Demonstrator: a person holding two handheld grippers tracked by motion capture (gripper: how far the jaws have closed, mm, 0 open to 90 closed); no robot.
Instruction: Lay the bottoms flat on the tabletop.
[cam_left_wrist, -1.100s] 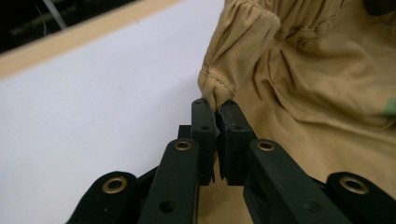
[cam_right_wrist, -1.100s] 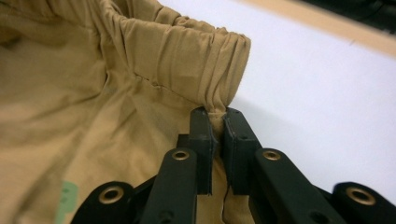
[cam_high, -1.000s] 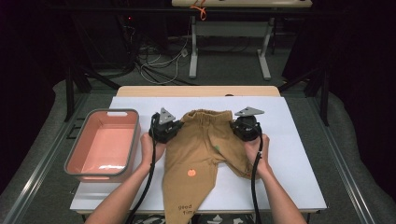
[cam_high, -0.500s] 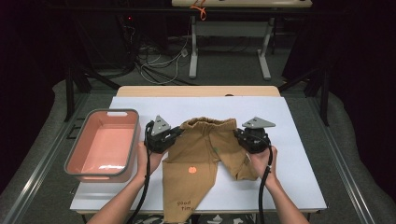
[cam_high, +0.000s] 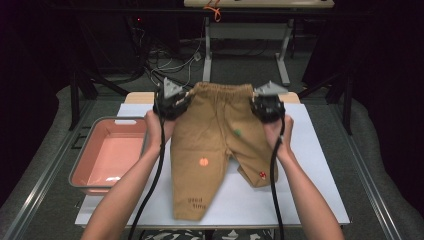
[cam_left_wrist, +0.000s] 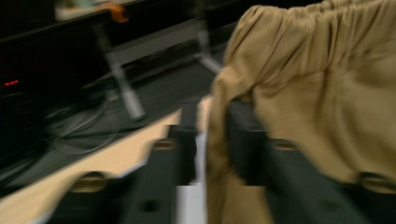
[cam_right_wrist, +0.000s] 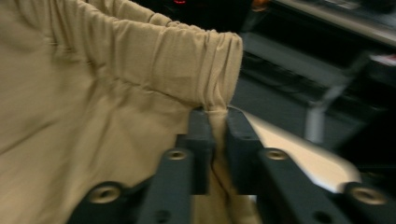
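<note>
A pair of small tan trousers (cam_high: 215, 145) with an elastic waistband hangs in the air above the white sheet (cam_high: 310, 165), legs trailing down to it. My left gripper (cam_high: 186, 100) is shut on the waistband's left corner, and cloth (cam_left_wrist: 219, 154) runs between its jaws. My right gripper (cam_high: 254, 102) is shut on the waistband's right corner, where the gathered fabric (cam_right_wrist: 219, 116) is pinched. The front shows an orange spot (cam_high: 203, 162), a green spot (cam_high: 238, 133), a small red mark (cam_high: 262, 174) and the words "good time" (cam_high: 197, 203).
A pink tray (cam_high: 111, 156) with a grey rim stands on the left of the table. Behind the table are cables on the floor (cam_high: 170, 60) and another table's white legs (cam_high: 207, 55). Dark curtains surround the space.
Both grippers rose and came toward the person, lifting the trousers' waistband off the sheet. The trousers went from lying flat to hanging spread between the two grippers.
</note>
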